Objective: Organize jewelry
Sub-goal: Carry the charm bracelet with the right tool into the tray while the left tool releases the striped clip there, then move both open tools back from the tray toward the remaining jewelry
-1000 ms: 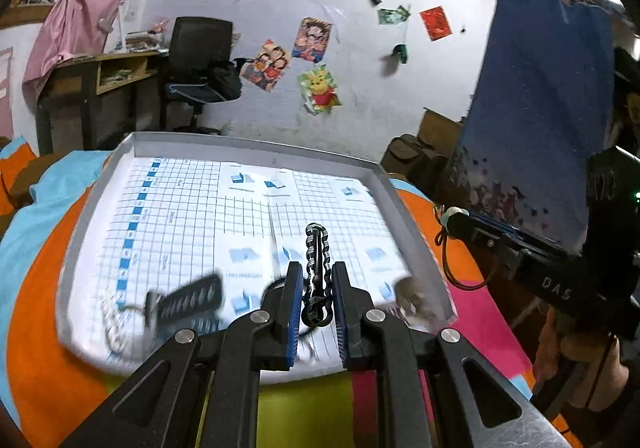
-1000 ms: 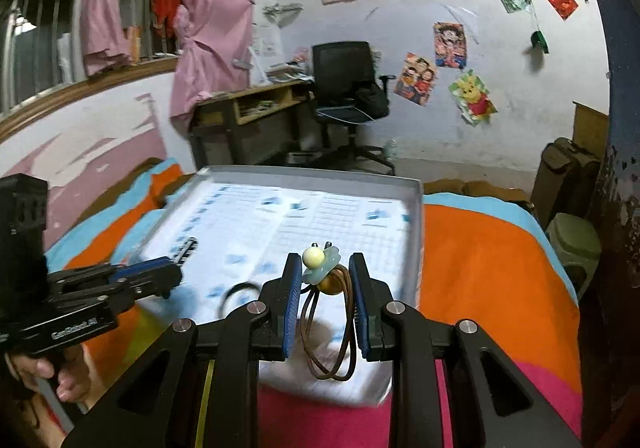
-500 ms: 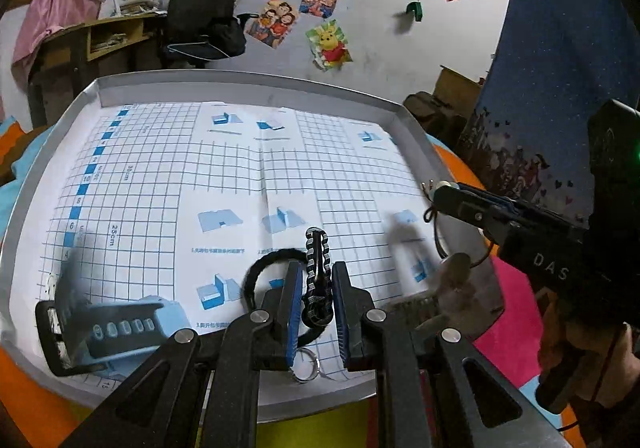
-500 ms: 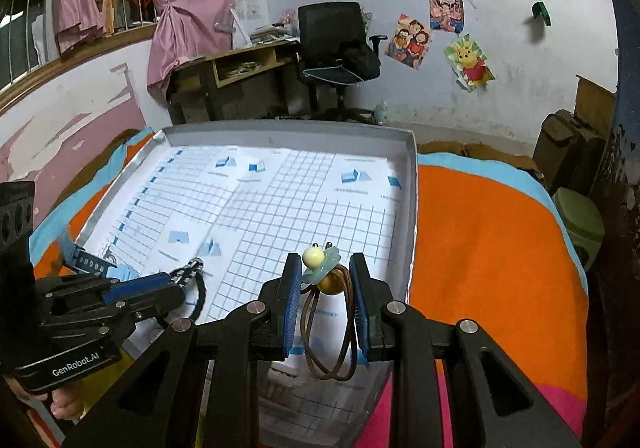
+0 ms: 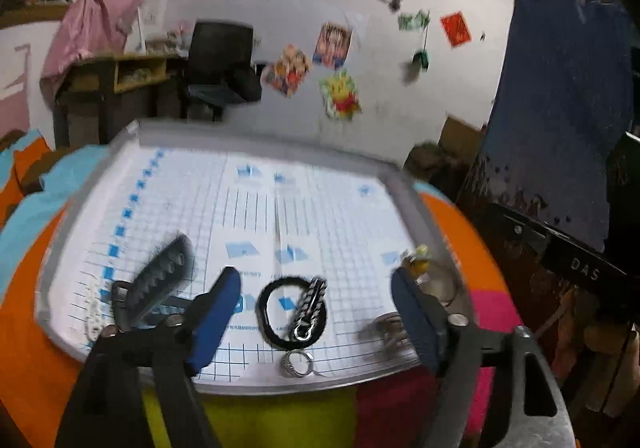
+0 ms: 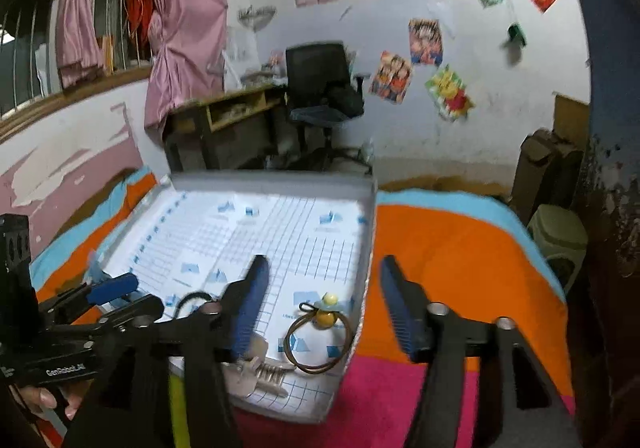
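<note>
A grey tray [image 5: 256, 132] lined with gridded paper lies on a bright bedspread. My left gripper [image 5: 314, 276] is open above its near edge. Between and just beyond the fingers lies a black cord bracelet with a braided chain [image 5: 310, 302], free on the paper. My right gripper [image 6: 324, 264] is also open over the tray's [image 6: 272, 183] near right corner. A brown hair tie with a yellow bead and pale flower [image 6: 323, 319] lies on the paper under it. The same hair tie [image 5: 420, 264] shows at the tray's right rim in the left wrist view.
A silver ring [image 5: 298, 364], a dark toothed hair clip [image 5: 158, 282], a white beaded piece [image 5: 94, 312] and a silver clip [image 6: 260, 372] also lie along the tray's near side. A hand holds the left gripper [image 6: 112, 288] at lower left. The bedspread [image 6: 460, 248] spreads to the right.
Both grippers have opened. The left let go of the chain bracelet and the right let go of the hair tie; both pieces now lie on the tray. Both views are tilted up again.
</note>
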{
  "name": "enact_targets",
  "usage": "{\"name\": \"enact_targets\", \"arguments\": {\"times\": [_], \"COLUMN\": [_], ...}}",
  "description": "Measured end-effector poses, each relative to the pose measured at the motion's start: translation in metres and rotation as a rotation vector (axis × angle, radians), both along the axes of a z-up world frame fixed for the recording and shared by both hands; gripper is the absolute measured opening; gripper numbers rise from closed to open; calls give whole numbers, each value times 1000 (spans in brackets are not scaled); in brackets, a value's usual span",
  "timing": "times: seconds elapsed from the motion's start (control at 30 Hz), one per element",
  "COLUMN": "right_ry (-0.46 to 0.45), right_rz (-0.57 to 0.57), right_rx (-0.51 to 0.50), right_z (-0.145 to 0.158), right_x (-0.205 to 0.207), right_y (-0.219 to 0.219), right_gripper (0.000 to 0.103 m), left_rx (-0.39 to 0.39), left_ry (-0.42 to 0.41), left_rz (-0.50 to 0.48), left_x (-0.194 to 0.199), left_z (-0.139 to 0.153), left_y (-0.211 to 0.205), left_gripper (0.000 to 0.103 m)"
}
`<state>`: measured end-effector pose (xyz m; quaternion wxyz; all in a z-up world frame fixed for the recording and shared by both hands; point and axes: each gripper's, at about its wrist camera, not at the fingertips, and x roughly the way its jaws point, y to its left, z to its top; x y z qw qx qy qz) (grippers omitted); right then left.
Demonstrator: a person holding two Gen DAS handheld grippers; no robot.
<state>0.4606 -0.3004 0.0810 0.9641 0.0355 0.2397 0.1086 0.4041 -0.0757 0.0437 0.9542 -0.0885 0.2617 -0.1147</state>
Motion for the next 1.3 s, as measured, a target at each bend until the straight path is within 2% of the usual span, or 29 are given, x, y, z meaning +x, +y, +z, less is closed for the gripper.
{"name": "enact_targets", "arguments": {"times": [0.1,0.17,0.23,0.3,0.37,0.63,0.8,1.0,1.13,1.3], "right_ry": [-54,-94,-124,-159,-186,-281,-305,-287,-237,-141], "right_rz": [-28,-54,-70,-80,-88,-67,-46,-48,-77,-87], "right_rx": [1,-2,-4,-7,-10,10,-5,-15,-29,-43], "right_z": [15,25,34,44,51,62,54,33,13,-9], "right_x": [-26,-48,-68,-91,-113,-215,-269,-318,-339,-345], "right_y": [-7,-12,-16,-18,-18,-10,0,10,14,20], "right_gripper": [68,82,85,87,93,96,98,98,98,98], "left_rx": [-3,-3,2,10,17,73,65,76,97,114], "left_ry": [-71,-129,-172,-217,-234,-321,-305,-282,-234,-187], "left_rz": [13,21,39,60,67,82,89,104,106,117], "left_x": [-23,-44,-58,-79,-94,-182,-226,-263,-278,-293], "left_z": [14,26,36,44,50,54,44,26,9,-9], "left_y": [0,0,1,2,4,18,33,44,49,56], "left_gripper": [89,97,102,103,103,103,103,103,103,103]}}
